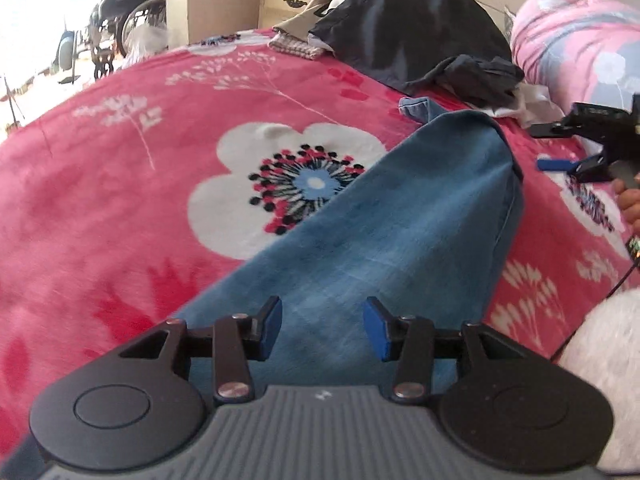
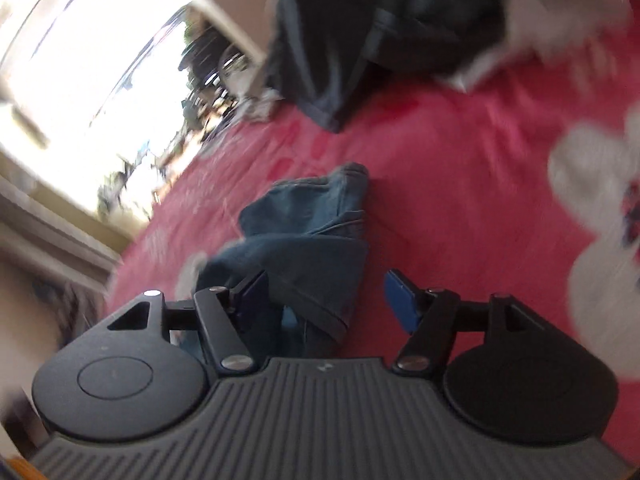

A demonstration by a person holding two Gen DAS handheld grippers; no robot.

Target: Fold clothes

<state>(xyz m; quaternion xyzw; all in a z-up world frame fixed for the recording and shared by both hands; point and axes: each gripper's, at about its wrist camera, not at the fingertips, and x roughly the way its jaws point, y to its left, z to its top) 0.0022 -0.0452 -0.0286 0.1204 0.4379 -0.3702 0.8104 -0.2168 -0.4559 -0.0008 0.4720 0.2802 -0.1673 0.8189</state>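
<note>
Right wrist view motion-blurred throughout. Jeans near end hidden behind gripper body. Dark garment pile cut by top edge. Left wrist view: right gripper cut by right edge.

Daylight from the window at far left, blown out to white in both views. Left view mostly sharp, slight smear on the bed near the edges. Right view heavily motion-blurred. Fisheye curves the edges.
</note>
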